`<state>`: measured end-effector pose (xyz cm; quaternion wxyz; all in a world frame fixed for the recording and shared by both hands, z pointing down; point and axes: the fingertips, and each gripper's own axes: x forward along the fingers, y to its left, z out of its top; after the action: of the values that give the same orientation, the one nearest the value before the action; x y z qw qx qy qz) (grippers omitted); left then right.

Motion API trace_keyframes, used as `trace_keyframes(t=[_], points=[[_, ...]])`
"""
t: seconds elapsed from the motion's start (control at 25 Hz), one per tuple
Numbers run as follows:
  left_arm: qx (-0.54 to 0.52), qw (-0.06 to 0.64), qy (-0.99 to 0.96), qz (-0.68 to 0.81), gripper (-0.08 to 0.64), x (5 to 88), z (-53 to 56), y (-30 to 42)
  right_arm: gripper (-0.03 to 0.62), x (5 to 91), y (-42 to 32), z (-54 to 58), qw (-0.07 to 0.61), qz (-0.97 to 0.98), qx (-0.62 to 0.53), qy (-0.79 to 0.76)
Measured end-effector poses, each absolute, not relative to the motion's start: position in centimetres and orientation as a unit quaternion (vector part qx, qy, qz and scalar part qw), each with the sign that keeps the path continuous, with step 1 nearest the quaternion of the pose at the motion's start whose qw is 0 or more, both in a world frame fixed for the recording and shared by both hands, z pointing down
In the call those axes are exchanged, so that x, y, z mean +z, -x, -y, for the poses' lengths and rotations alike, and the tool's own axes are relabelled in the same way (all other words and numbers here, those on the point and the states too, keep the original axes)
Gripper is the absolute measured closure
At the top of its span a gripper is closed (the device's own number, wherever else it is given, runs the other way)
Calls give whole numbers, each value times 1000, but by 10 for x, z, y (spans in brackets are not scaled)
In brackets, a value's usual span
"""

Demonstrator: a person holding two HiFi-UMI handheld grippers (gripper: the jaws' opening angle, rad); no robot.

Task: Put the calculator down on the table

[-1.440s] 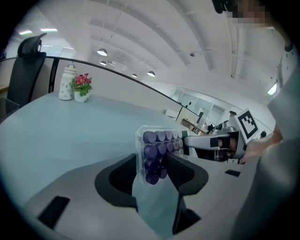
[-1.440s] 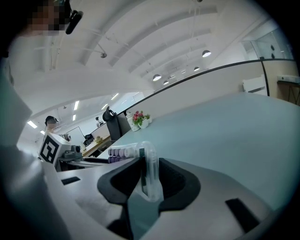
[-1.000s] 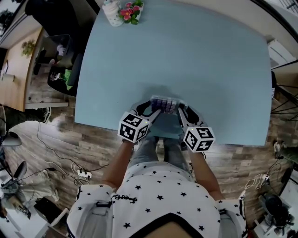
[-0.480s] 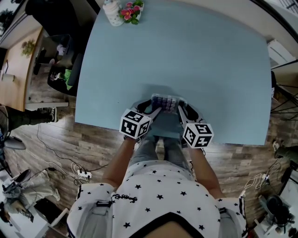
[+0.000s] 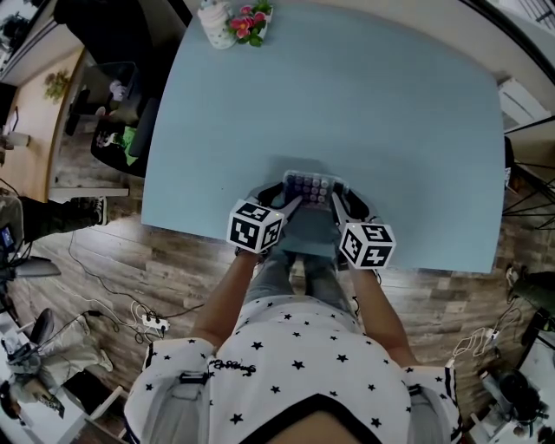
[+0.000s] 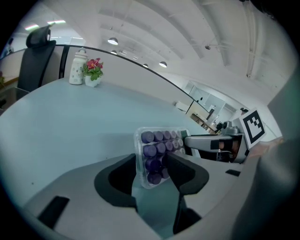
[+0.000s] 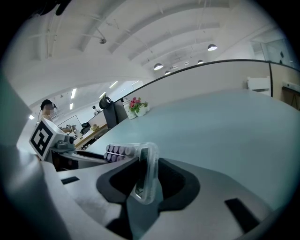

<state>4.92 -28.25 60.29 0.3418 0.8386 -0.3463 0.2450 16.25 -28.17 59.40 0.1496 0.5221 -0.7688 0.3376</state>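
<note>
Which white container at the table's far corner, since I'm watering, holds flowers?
The low pot with pink blooms, right of the taller jar in the left gripper view; the jar carries none.

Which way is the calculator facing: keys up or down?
Keys up: the calculator shows its purple keys to the head view.

There is one calculator (image 5: 310, 186) and one pale blue table (image 5: 390, 104); the calculator's purple keys are too small to count with certainty; the grippers number two; one, the left gripper (image 5: 283, 203), is closed on the calculator's end; the other, the right gripper (image 5: 338, 203), has jaws that have just been opening, with the calculator's edge between them; one marker cube (image 5: 257, 227) sits on the left gripper and a second cube (image 5: 367, 244) on the right; at the table's far corner stand one white jar (image 5: 215, 16) and one pot of pink flowers (image 5: 251, 22); one black chair (image 6: 33, 65) stands beyond it.
</note>
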Motion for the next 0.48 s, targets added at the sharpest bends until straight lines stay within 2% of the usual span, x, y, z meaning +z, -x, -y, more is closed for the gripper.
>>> trace_keyframes(t=[0.48], points=[[241, 340, -826, 381, 330, 606, 289, -48, 456, 601, -164, 290, 172, 767, 328, -524]])
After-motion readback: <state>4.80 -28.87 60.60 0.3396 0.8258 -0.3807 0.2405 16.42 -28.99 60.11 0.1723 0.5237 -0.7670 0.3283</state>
